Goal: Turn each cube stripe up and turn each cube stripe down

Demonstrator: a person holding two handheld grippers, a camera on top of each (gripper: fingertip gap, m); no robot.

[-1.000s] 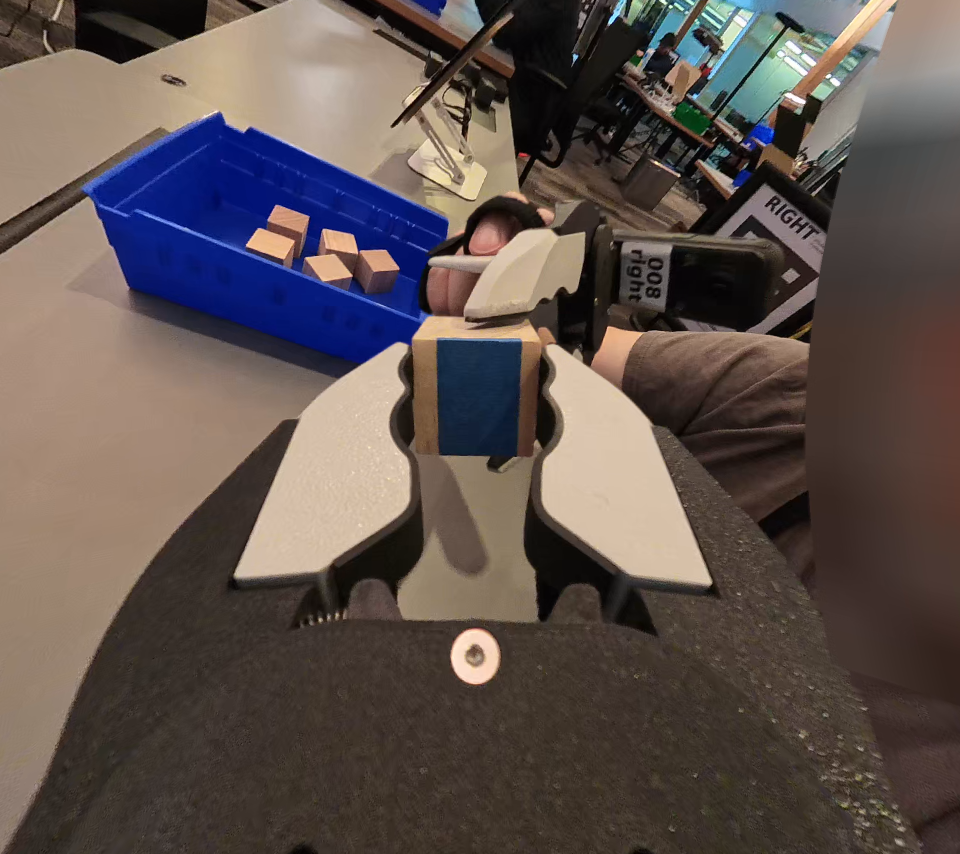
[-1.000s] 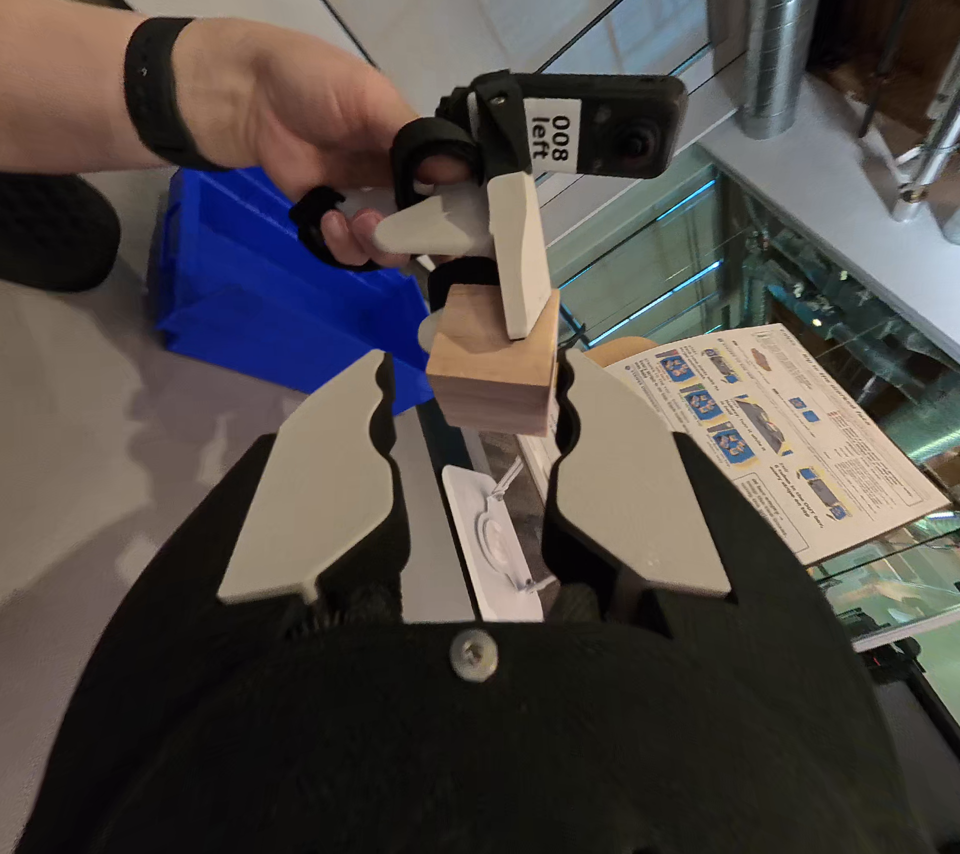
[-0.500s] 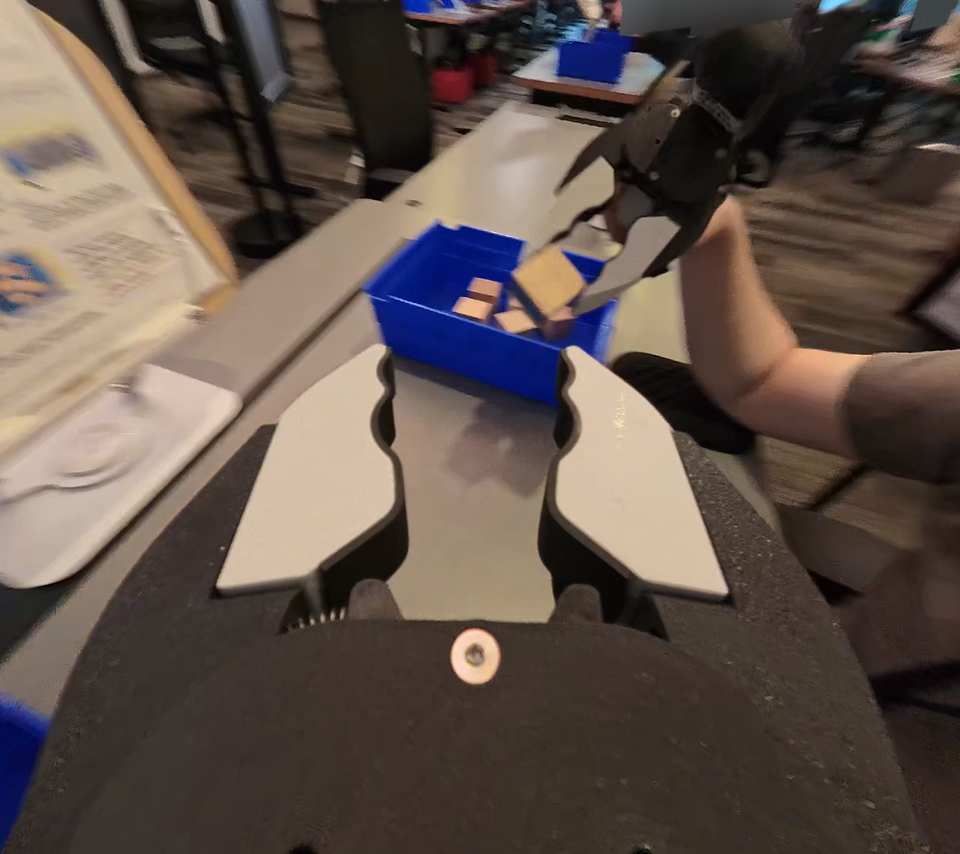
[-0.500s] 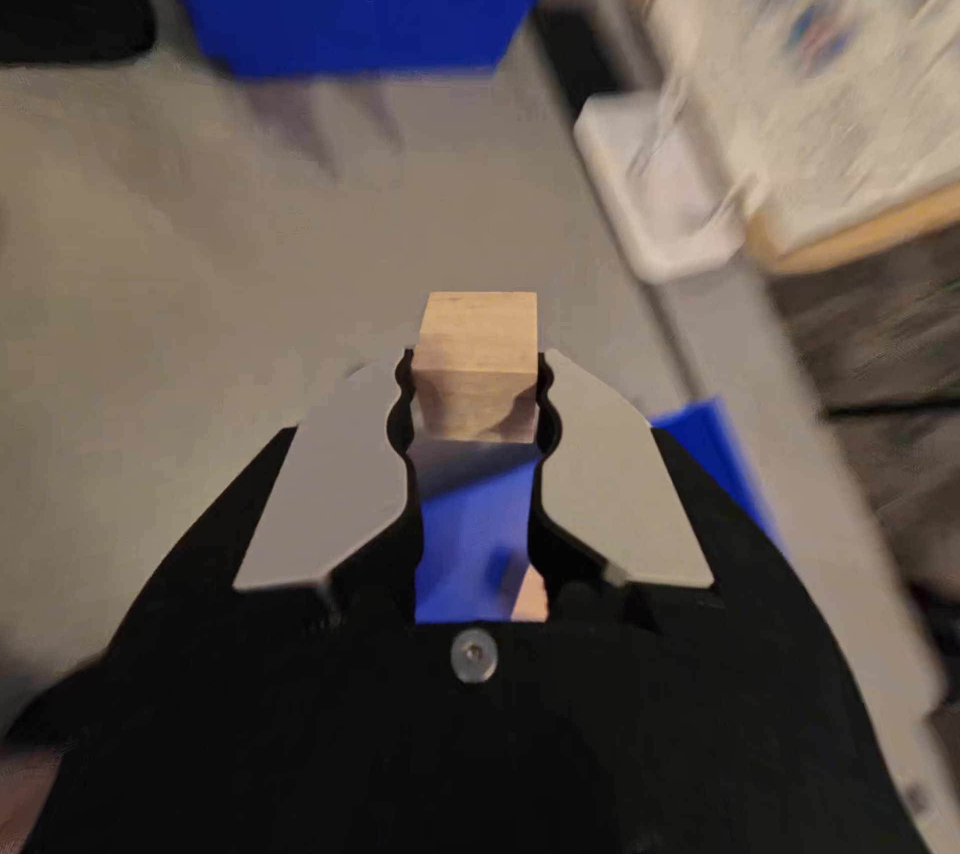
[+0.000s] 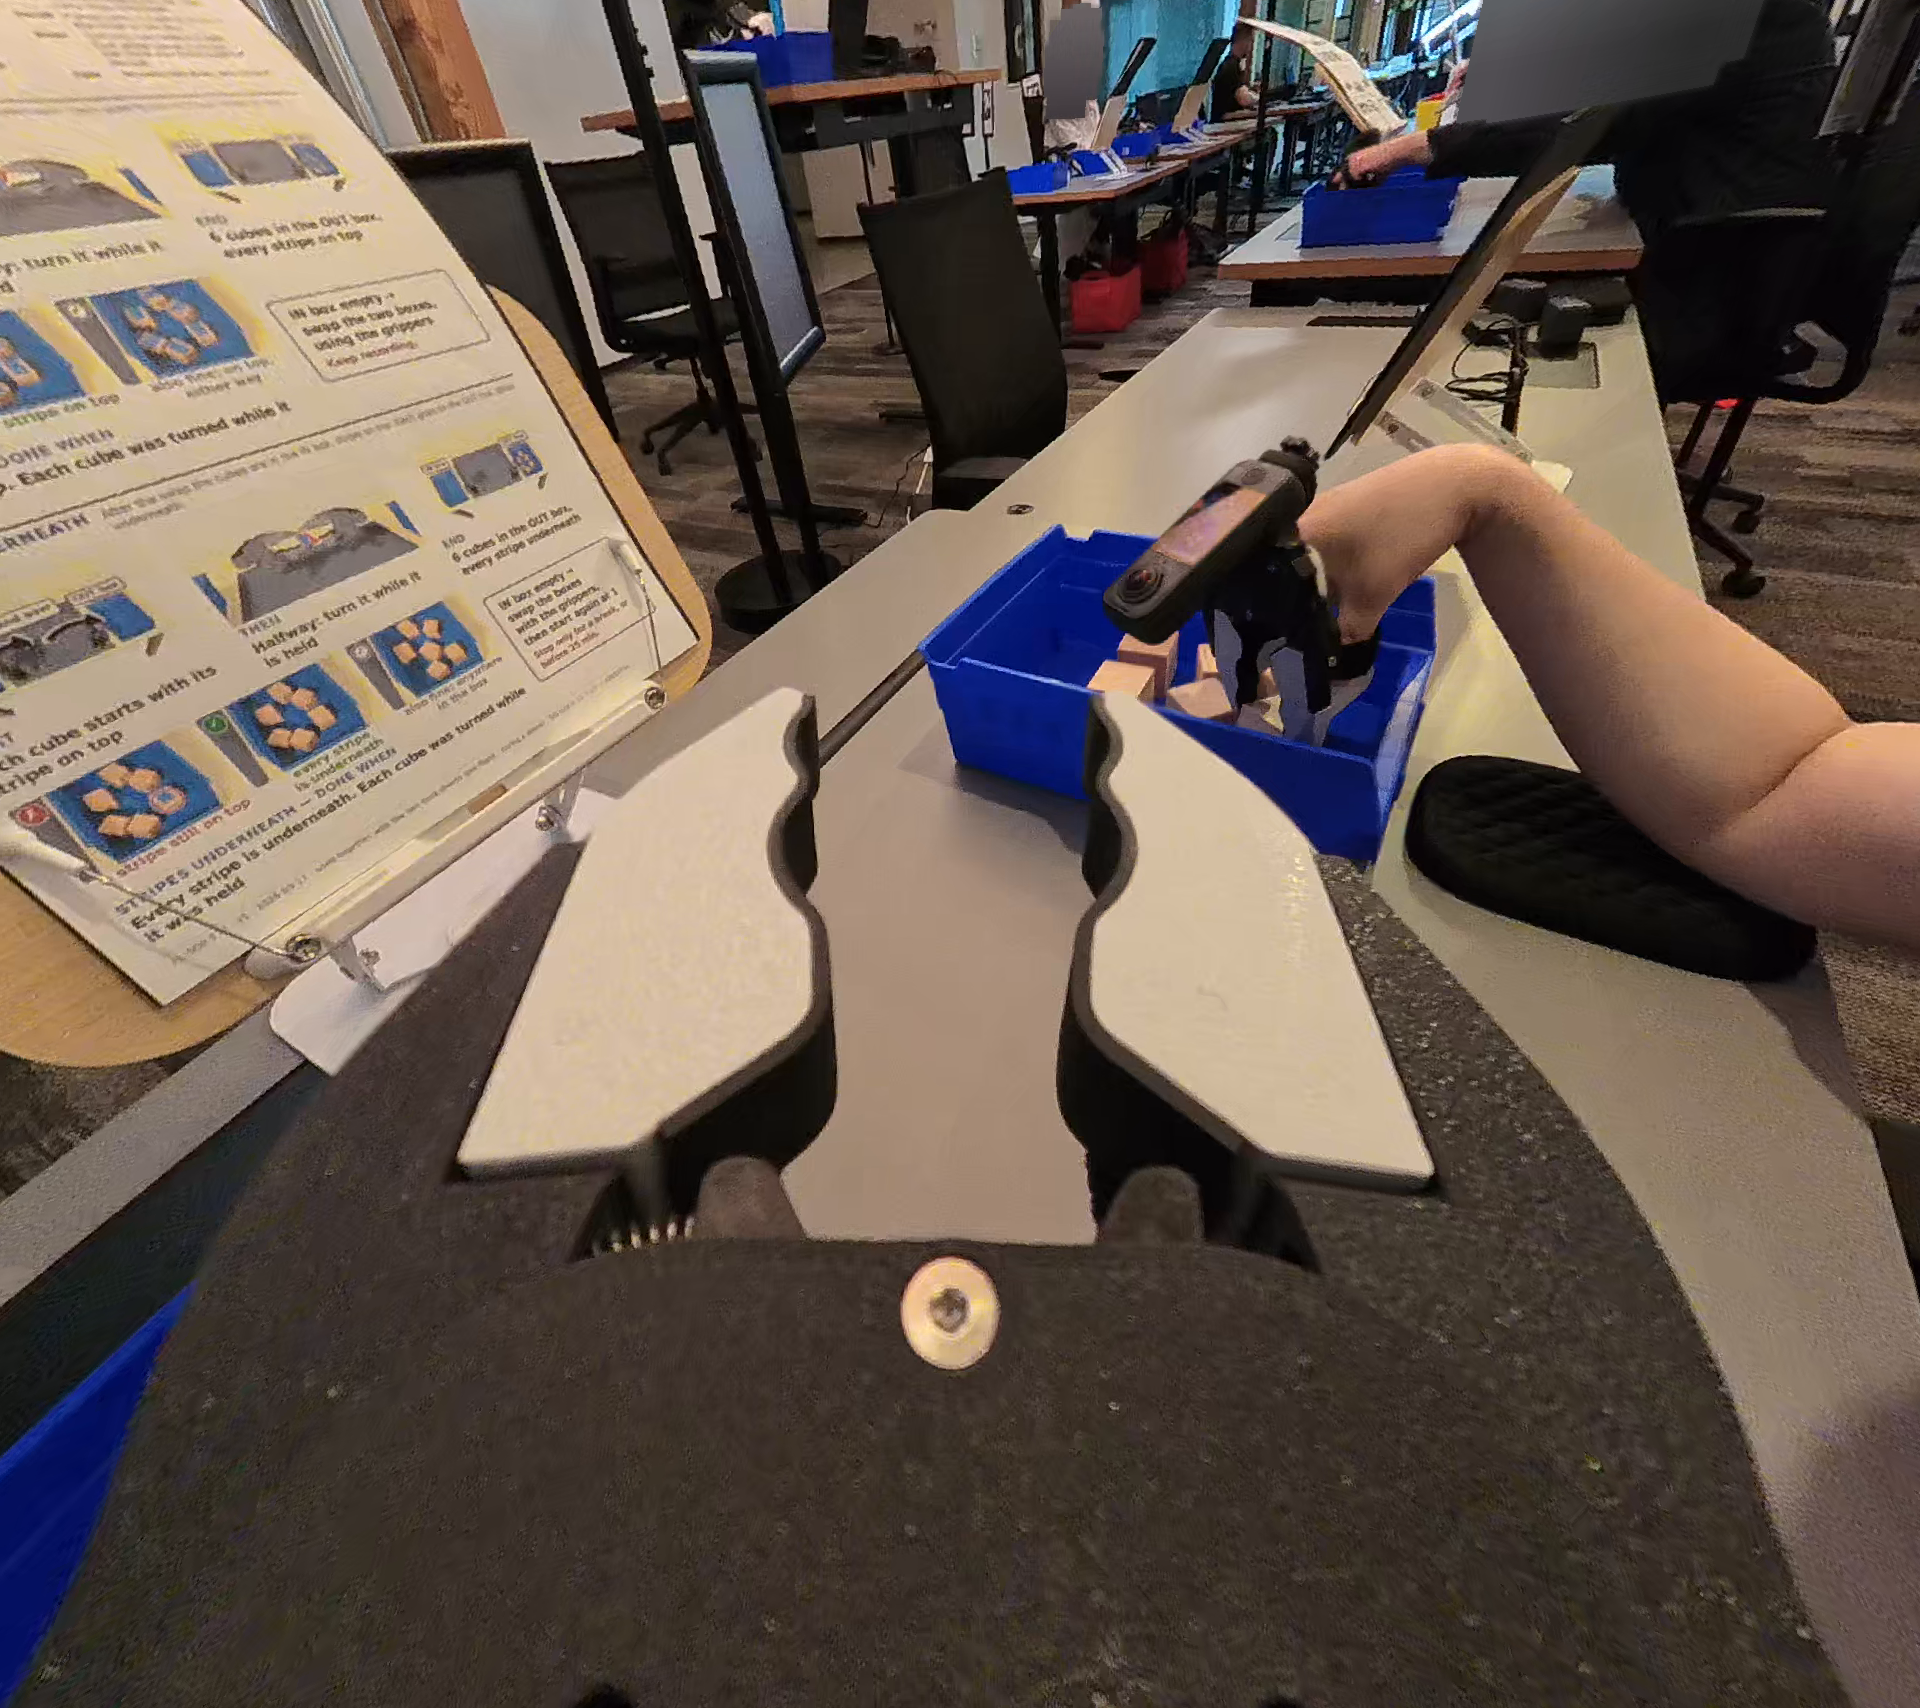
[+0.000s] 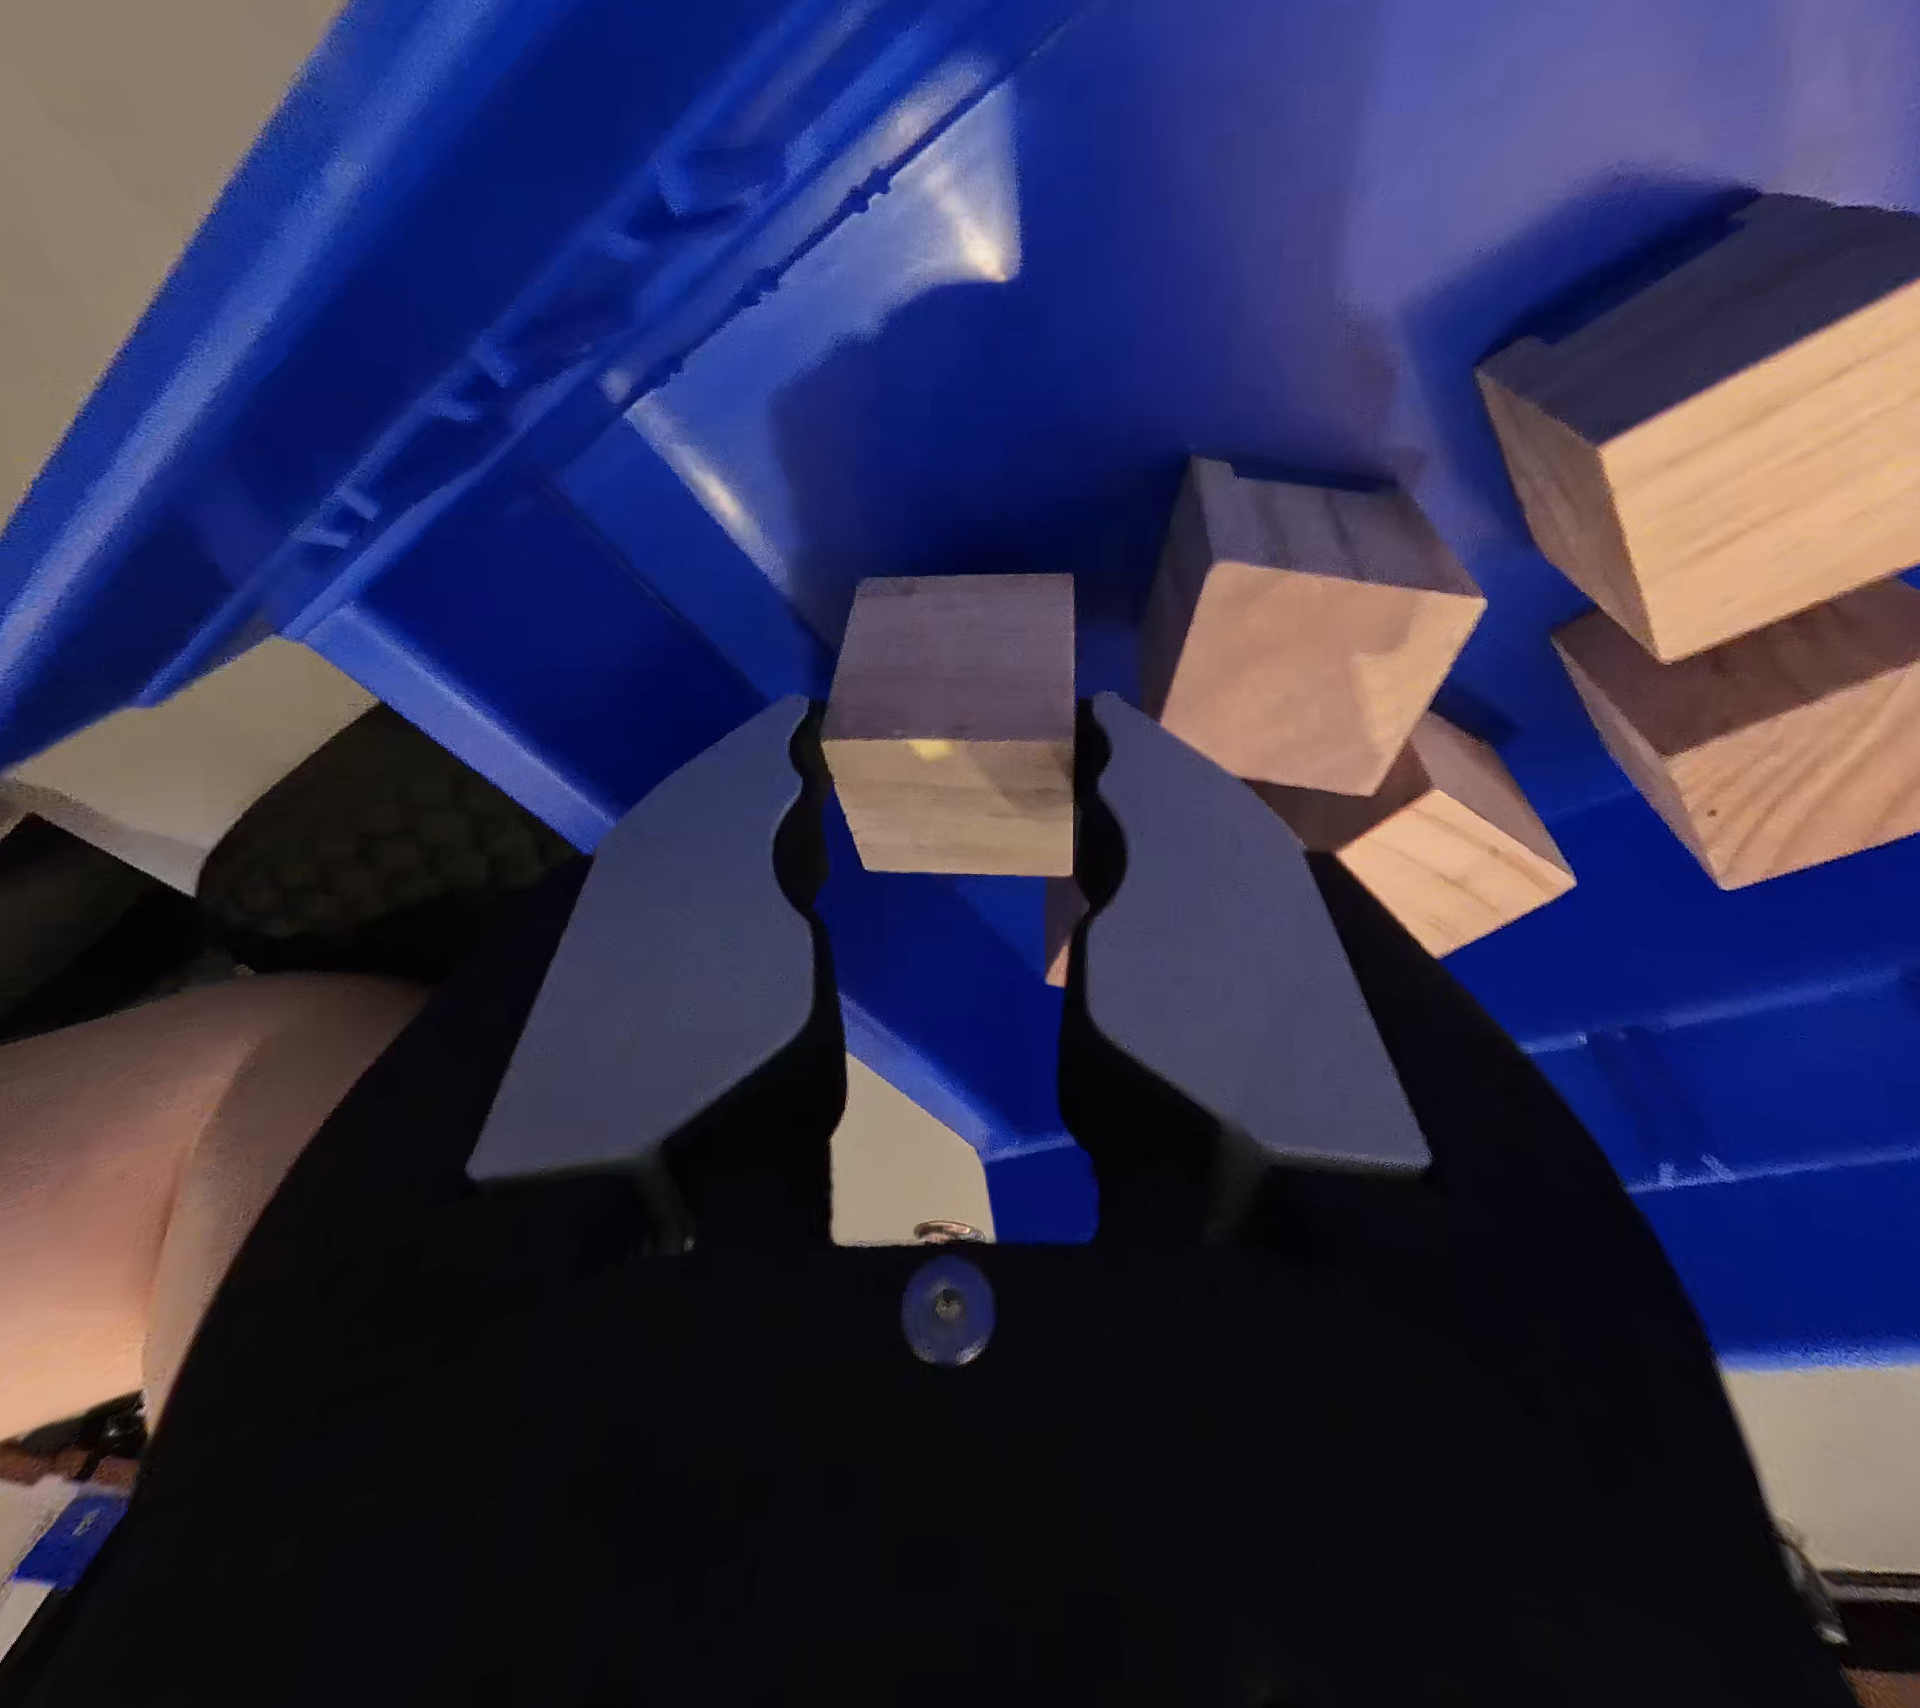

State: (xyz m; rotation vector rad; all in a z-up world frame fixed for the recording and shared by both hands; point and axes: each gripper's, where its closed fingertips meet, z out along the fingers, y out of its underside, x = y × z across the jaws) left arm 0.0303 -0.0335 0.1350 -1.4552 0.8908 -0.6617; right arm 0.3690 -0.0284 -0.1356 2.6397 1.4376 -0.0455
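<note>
Right gripper [image 6: 951, 759] clamped on plain wooden cube [image 6: 956, 723], inside blue plastic bin [image 6: 1351, 48] beside other wooden cubes [image 6: 1309, 630]. Left gripper [image 5: 948, 759] open, empty, above grey tabletop [image 5: 935, 983].

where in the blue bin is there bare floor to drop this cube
Bare floor lies around the held cube in the right claw, toward the blue bin wall. Crowded on the right, where the loose cubes cluster and overlap.

Held cube [image 6: 956, 723] shows bare wood; its stripe is probably hidden underneath.
</note>
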